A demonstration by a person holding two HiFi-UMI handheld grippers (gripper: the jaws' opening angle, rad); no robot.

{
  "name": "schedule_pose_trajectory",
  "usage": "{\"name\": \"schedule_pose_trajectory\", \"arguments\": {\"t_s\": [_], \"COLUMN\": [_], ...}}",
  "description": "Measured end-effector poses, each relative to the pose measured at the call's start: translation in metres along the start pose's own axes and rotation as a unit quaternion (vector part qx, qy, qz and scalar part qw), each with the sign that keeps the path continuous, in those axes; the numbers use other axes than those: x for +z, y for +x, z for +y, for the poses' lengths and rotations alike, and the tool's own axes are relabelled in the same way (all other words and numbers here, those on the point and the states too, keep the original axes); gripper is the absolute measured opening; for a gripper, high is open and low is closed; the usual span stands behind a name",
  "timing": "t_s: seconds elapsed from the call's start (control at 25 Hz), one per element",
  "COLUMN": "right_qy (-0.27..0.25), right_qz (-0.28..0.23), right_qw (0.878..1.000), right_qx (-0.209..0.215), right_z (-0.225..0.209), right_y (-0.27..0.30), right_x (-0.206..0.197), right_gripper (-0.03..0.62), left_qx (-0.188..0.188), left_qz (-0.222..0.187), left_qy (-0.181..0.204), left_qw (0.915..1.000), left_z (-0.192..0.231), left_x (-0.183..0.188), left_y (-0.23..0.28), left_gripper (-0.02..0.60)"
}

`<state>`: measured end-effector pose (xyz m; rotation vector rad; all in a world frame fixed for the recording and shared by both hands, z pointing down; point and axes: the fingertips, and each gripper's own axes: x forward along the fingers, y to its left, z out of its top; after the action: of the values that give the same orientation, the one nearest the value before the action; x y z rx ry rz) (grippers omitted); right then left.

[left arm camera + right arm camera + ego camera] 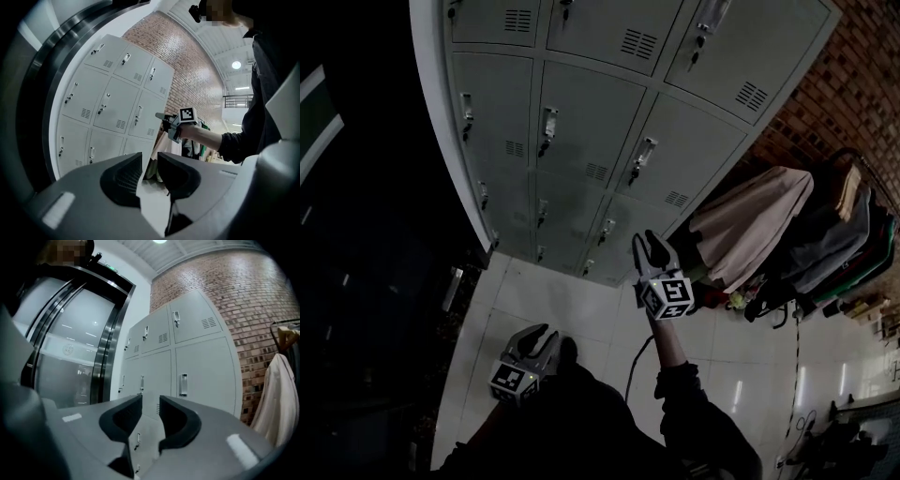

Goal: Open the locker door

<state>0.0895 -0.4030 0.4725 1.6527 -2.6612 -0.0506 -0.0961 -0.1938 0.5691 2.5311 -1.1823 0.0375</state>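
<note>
A grey bank of lockers [581,122] stands ahead, all doors closed, each with a small metal handle [641,159]. My right gripper [652,246] is raised in front of the lower lockers, a short way off and touching none of them. In the right gripper view its jaws [150,404] stand apart with nothing between them, and a locker handle [183,384] shows beyond. My left gripper [534,337] hangs lower, over the floor, and is also open and empty [149,161]. The left gripper view shows the right gripper [161,117] pointing at the lockers [112,103].
A clothes rack with hanging garments [769,225] stands to the right of the lockers, against a brick wall [853,84]. A dark glass door frame [105,343] is on the lockers' left. White floor tiles [581,309] lie below, with a cable [636,361] trailing across them.
</note>
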Motion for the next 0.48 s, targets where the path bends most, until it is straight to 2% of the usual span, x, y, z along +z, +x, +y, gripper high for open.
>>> {"name": "schedule_pose_trajectory", "arguments": {"t_s": [0.24, 0.48], "right_qy": [-0.021, -0.021], "right_qz": [0.008, 0.028], "right_qw": [1.0, 0.999], "right_qx": [0.0, -0.033], "right_z": [-0.072, -0.119], "right_y": [0.113, 0.203], "right_x": [0.011, 0.004], "right_gripper": [0.098, 0.101], "left_qx": [0.034, 0.05], "left_qz": [-0.011, -0.005], "left_qy": [0.009, 0.008], "left_qw": [0.9993, 0.9987], "left_z": [0.033, 0.051], "left_x": [0.034, 0.043], "left_y": [0.058, 0.098], "left_gripper": [0.123, 0.123]}}
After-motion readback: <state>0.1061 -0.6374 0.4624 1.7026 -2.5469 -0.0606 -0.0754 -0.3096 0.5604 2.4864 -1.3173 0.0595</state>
